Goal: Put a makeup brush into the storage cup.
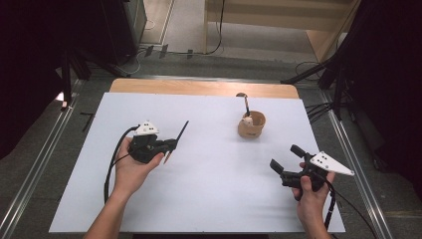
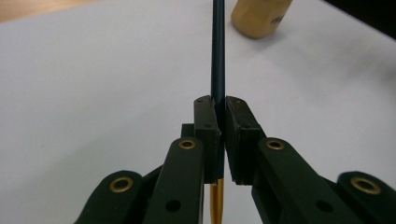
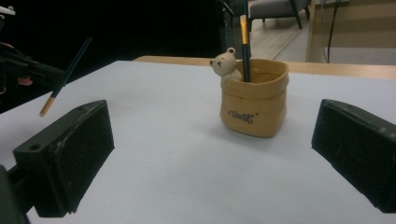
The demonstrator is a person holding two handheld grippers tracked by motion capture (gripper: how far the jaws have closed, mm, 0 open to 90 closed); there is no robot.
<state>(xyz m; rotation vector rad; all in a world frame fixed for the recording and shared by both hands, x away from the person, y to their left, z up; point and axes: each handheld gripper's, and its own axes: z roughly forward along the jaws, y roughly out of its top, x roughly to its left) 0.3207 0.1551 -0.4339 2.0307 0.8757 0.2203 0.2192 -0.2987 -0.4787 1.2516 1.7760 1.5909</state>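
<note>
I see bare white tabletop (image 1: 209,184) on every side of the tan bag-shaped ceramic pot (image 1: 251,125), my sole obstacle.

matt white table cover (image 1: 209,189), prob. paper; tan pot (image 3: 254,105) looks smooth ceramic w/ glossy rim.

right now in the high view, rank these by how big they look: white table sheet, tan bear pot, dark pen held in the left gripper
1. White table sheet, by far the largest.
2. Tan bear pot.
3. Dark pen clamped in the left gripper: about as long as the pot is wide, but far thinner, so it covers less area.
</note>
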